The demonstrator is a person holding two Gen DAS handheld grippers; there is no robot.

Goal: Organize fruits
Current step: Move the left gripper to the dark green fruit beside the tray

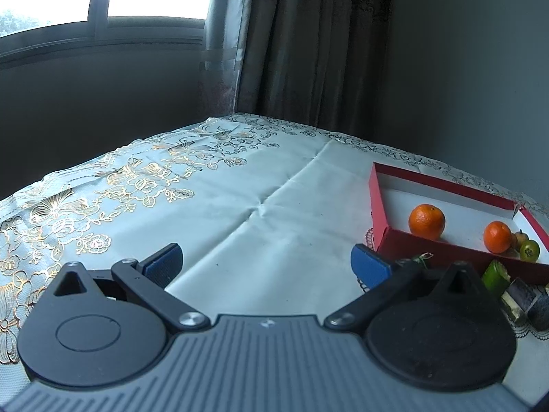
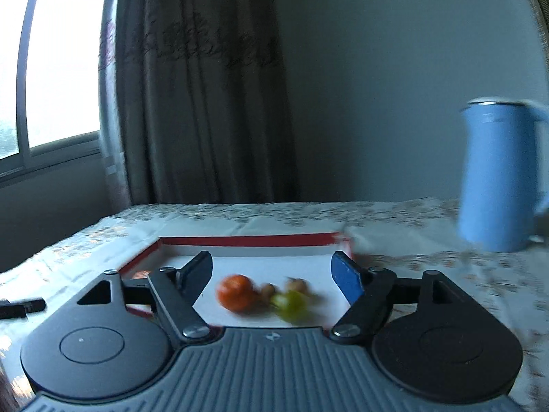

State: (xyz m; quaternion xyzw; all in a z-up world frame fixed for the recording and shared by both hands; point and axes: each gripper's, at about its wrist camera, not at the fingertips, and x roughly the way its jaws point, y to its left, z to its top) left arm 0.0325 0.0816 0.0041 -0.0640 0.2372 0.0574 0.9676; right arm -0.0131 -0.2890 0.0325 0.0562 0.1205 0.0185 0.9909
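Observation:
A red box (image 1: 377, 206) with a white floor sits on the table at the right of the left wrist view. It holds two oranges (image 1: 426, 221) (image 1: 497, 237), a green fruit (image 1: 529, 250) and a small brown fruit (image 1: 521, 237). My left gripper (image 1: 267, 266) is open and empty over bare tablecloth, left of the box. In the blurred right wrist view the red box (image 2: 247, 240) lies ahead. My right gripper (image 2: 274, 276) is open and empty above an orange (image 2: 236, 292), a green fruit (image 2: 290, 304) and two small brown fruits (image 2: 296, 285).
A green object (image 1: 494, 274) and several dark wrapped items (image 1: 521, 295) lie in front of the box near the table edge. A blue kettle (image 2: 497, 171) stands at the right. A black stick-like object (image 2: 20, 307) lies at the left. Curtain and window are behind.

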